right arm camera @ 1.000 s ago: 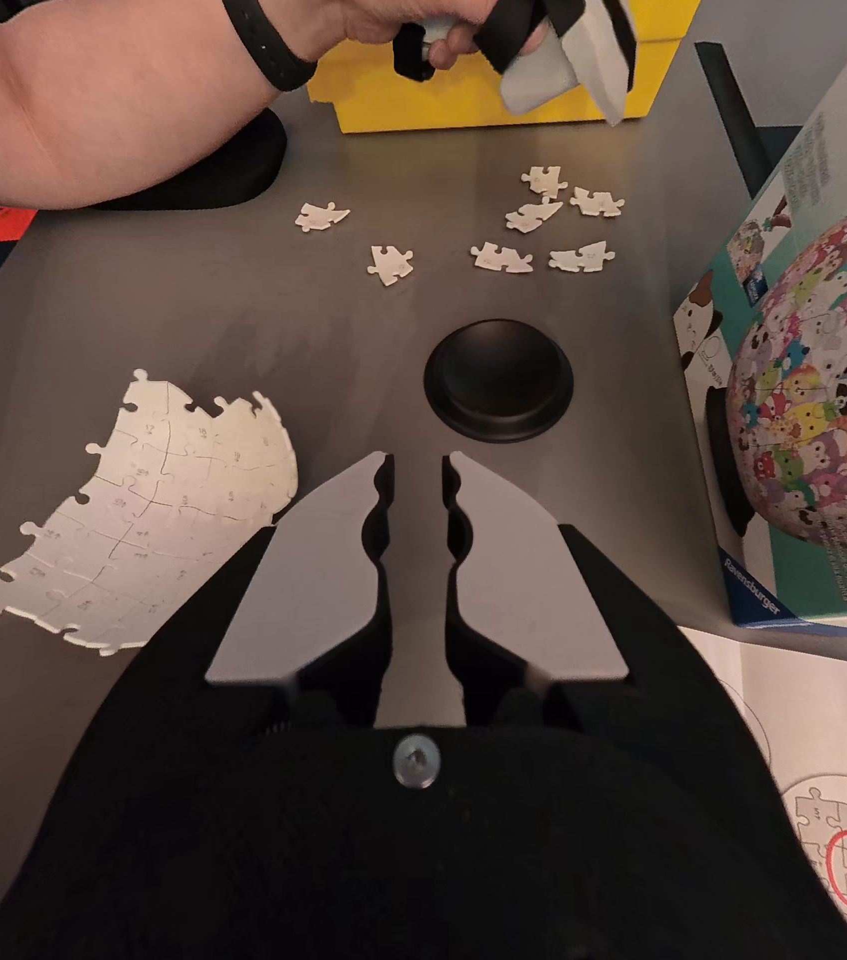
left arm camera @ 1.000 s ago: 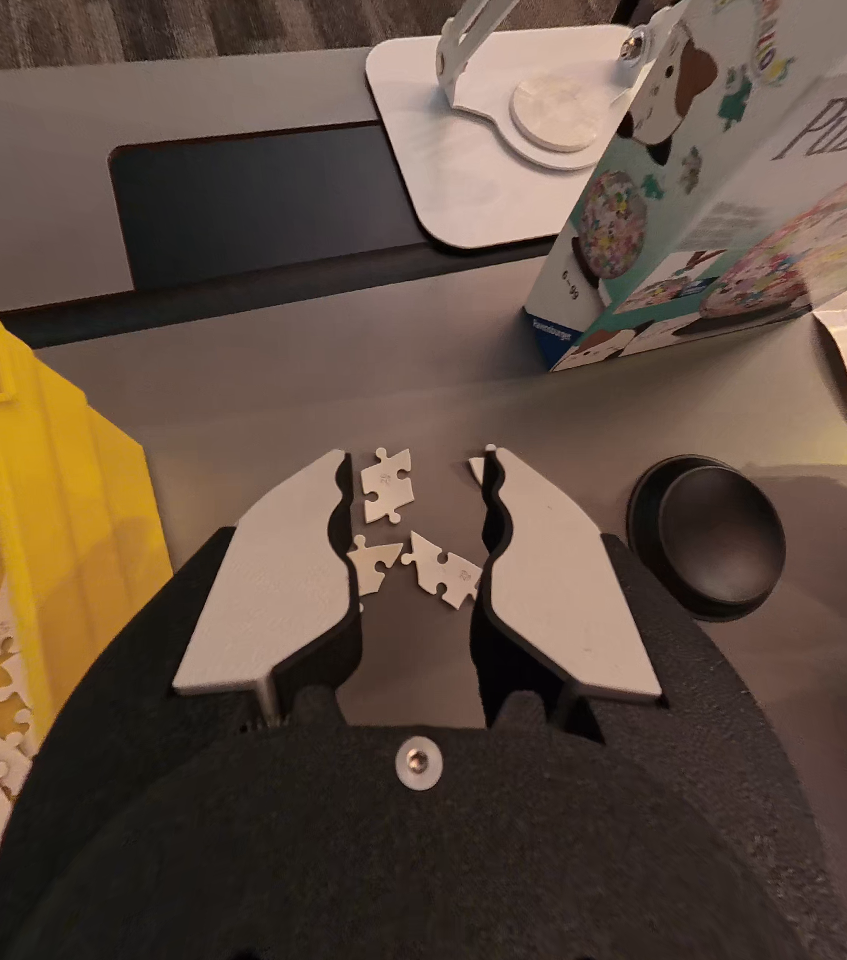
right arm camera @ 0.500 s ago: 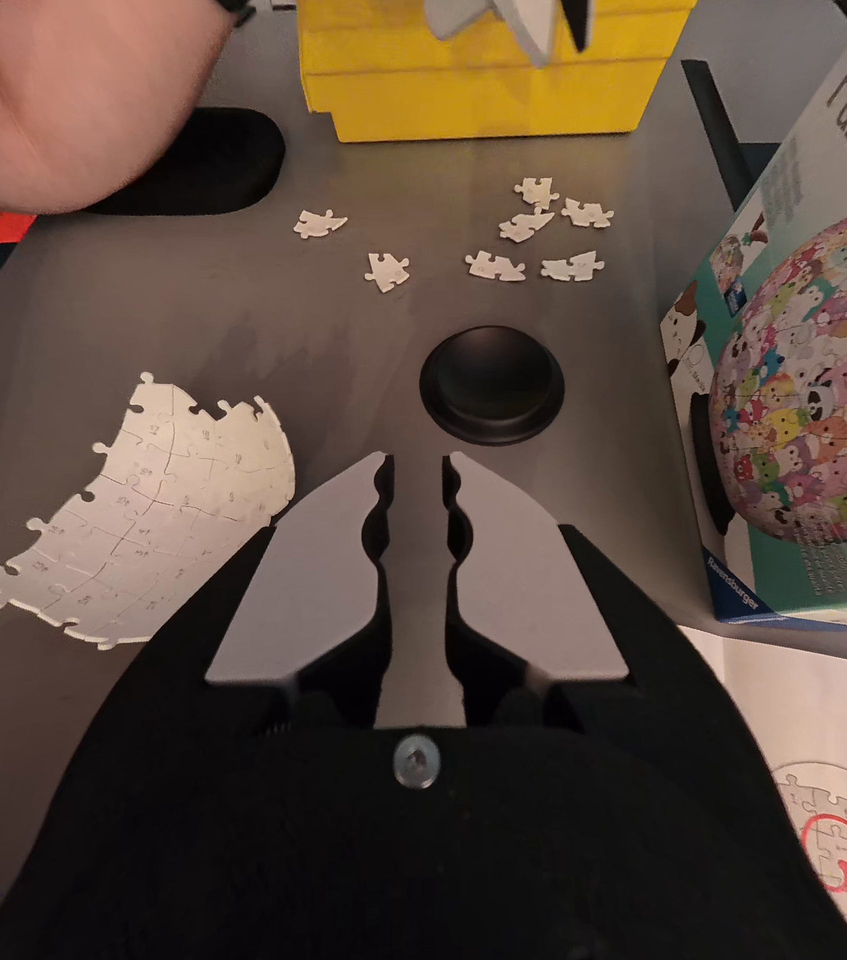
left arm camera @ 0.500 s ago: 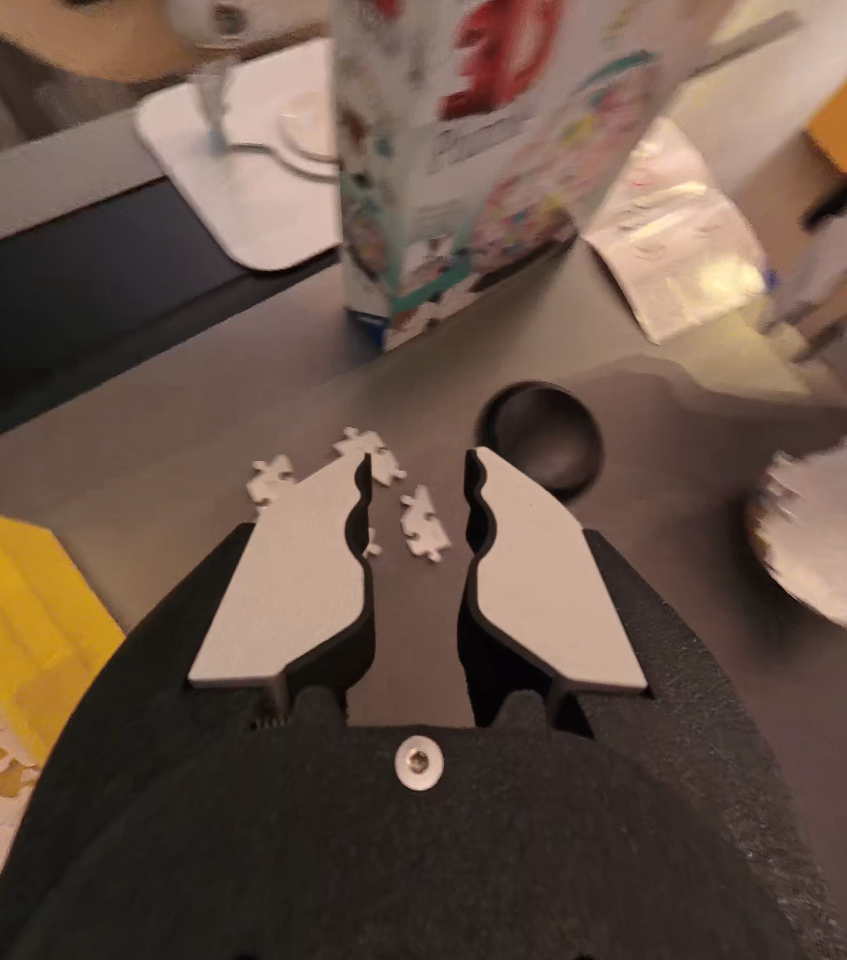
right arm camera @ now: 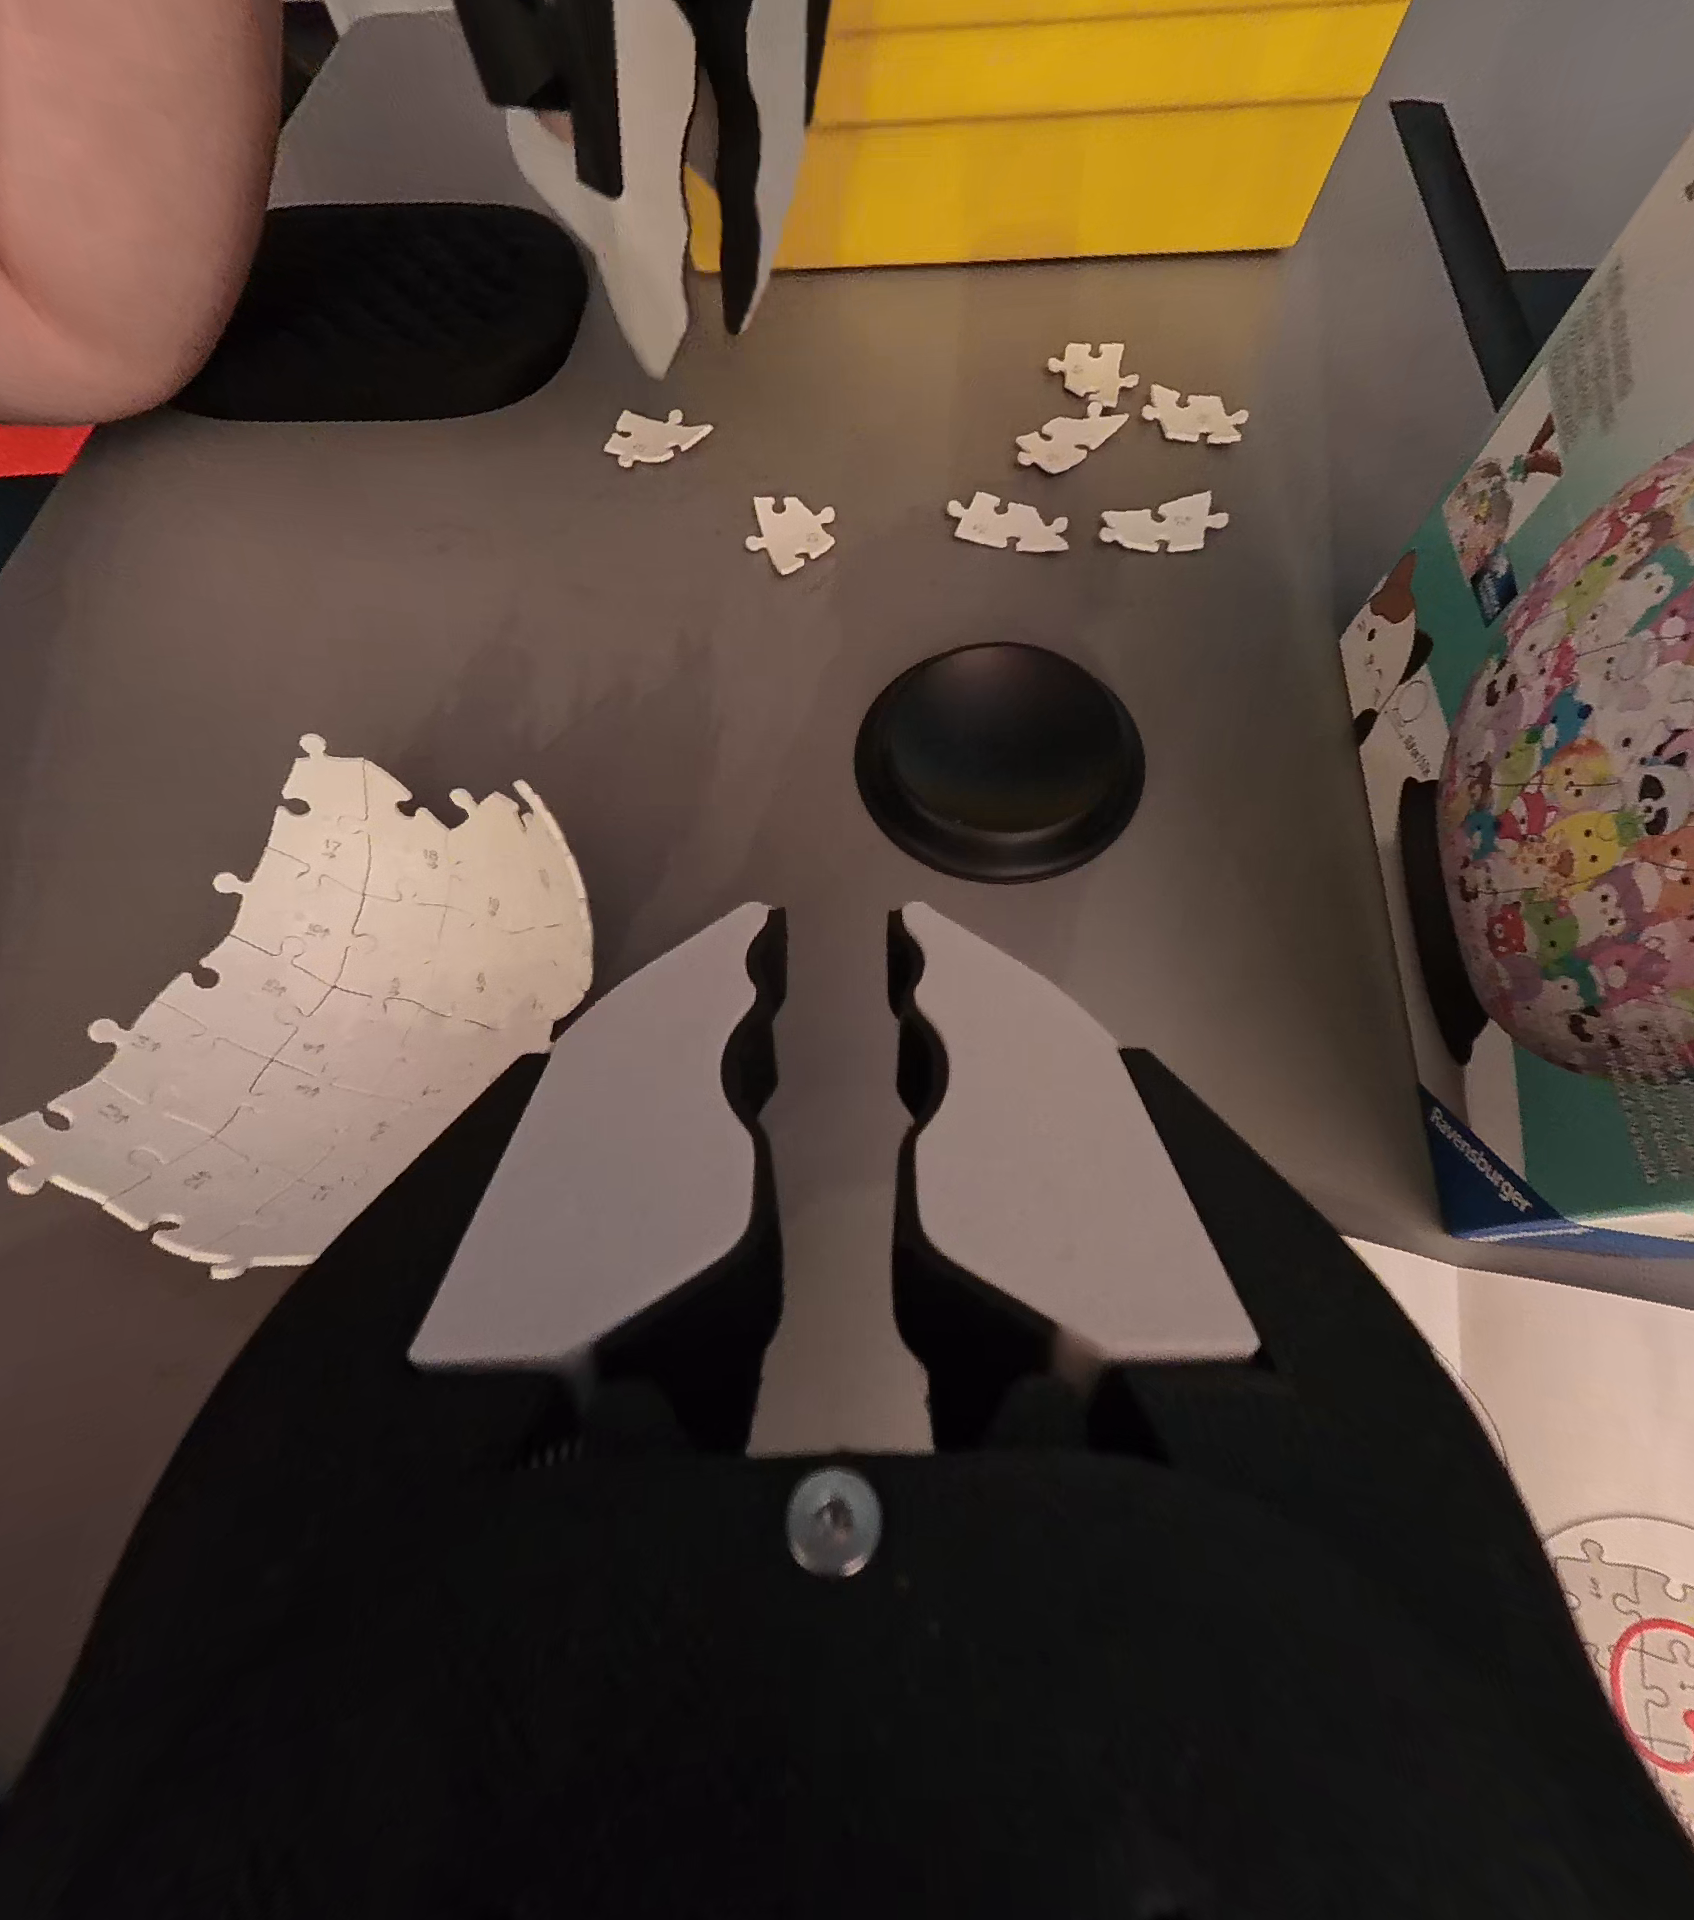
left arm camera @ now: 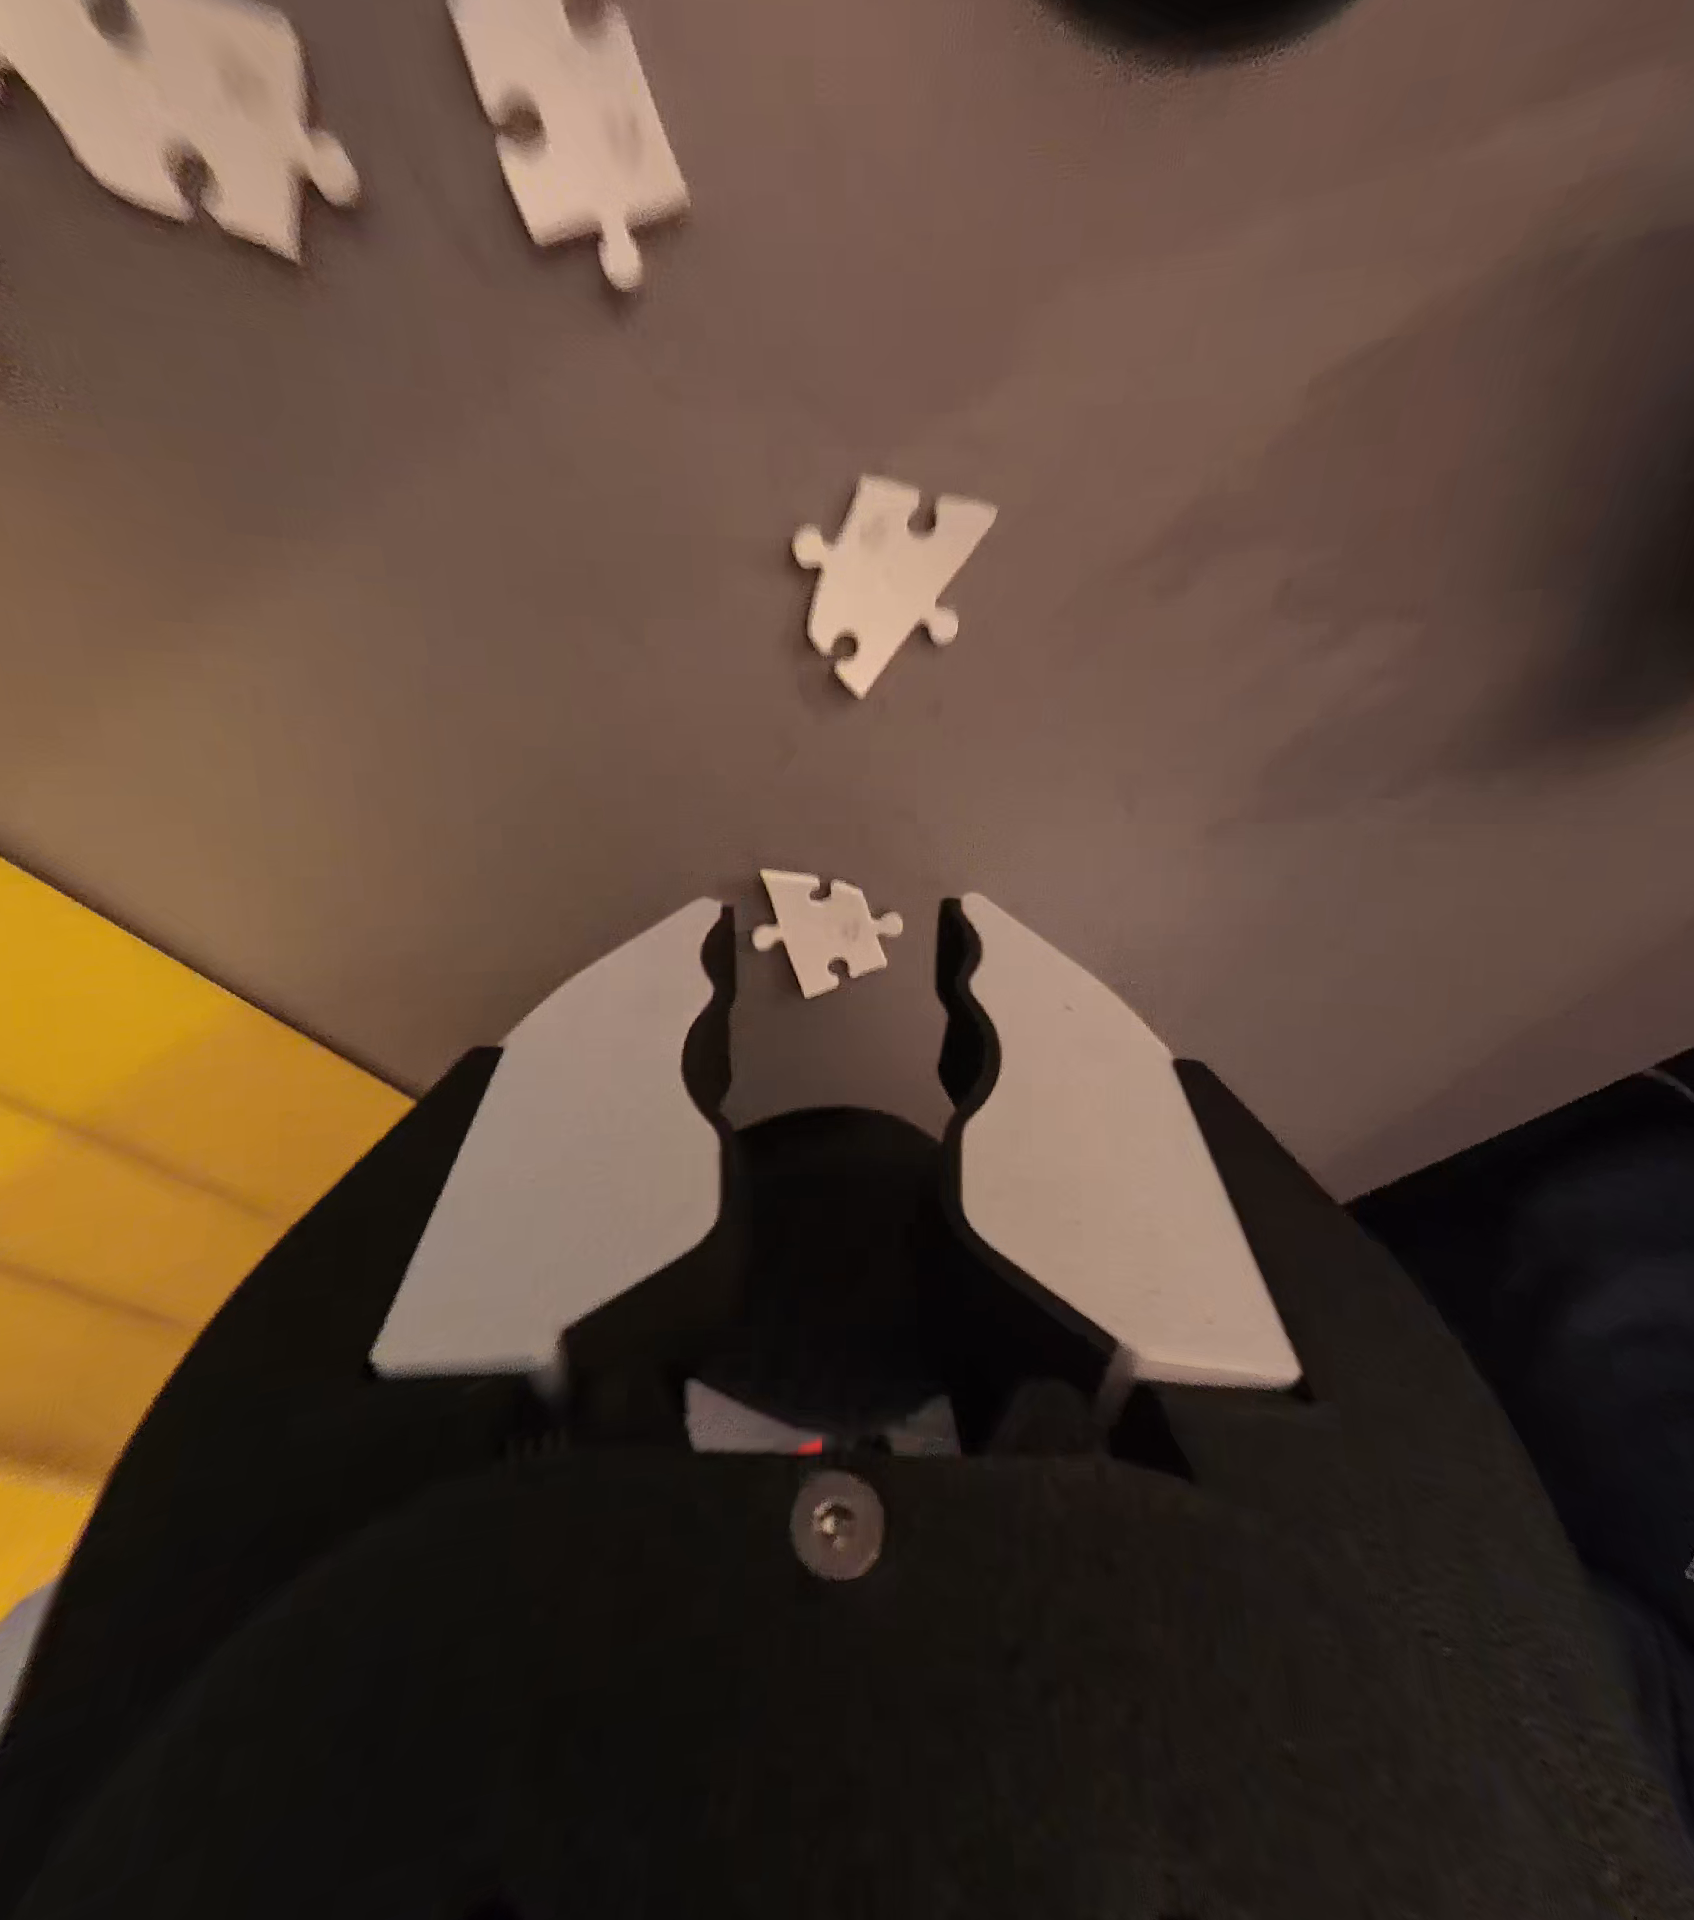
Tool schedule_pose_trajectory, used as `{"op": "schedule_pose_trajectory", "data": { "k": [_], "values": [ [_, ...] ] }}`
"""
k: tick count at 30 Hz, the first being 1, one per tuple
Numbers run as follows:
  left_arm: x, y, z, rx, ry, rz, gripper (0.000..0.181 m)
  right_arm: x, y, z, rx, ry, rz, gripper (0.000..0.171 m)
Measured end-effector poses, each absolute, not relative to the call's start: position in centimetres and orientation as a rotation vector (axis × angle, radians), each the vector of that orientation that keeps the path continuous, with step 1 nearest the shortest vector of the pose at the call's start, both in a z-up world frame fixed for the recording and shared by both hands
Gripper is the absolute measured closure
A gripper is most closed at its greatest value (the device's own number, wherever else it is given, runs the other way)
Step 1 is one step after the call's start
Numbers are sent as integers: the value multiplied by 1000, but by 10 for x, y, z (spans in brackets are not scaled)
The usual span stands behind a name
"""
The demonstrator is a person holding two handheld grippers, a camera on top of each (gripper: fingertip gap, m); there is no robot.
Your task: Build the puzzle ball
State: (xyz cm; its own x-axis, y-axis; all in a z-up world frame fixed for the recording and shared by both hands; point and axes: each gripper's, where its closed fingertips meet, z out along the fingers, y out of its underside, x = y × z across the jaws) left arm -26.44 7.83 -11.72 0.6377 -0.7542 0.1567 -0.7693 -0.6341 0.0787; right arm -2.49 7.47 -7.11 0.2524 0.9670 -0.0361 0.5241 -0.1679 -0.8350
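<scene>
The yellow bin (right arm camera: 1051, 135) stands at the far edge of the grey table (right arm camera: 407, 623); both views catch only its outer wall, so what it holds cannot be told. The black round stand (right arm camera: 999, 764) sits mid-table with nothing in it.

The left gripper (left arm camera: 835, 914) points steeply down, jaws parted with nothing between them, its tips on either side of a small white puzzle piece (left arm camera: 827, 932) that lies on the table without touching either finger. A second loose piece (left arm camera: 890, 577) lies just beyond it.

Only the right wrist view shows the rest: the curved assembled section (right arm camera: 323, 1013) of white pieces lying left of the right gripper (right arm camera: 836, 920) (whose jaws stand narrowly apart, holding nothing), five more loose pieces (right arm camera: 1092, 447) clustered beyond the stand, the puzzle box (right arm camera: 1632, 831) upright at right and an instruction sheet (right arm camera: 1653, 1507) in front of it. A person's forearm (right arm camera: 64, 197) enters top left.
</scene>
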Motion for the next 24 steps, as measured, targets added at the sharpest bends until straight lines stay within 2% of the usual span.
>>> {"op": "schedule_pose_trajectory", "data": {
  "k": [8, 19, 24],
  "values": [
    [-294, 57, -143, 2601, -1111, -93, 125, -27, 71, -63, -1786, -1375, 783, 152],
    [-300, 43, -155, 2641, -929, -66, 125, -30, 64, -50, -1748, -1408, 762, 152],
    [-301, 44, -159, 2664, -935, -134, 132, -28, 63, -46, -1739, -1413, 748, 152]
  ]
}}
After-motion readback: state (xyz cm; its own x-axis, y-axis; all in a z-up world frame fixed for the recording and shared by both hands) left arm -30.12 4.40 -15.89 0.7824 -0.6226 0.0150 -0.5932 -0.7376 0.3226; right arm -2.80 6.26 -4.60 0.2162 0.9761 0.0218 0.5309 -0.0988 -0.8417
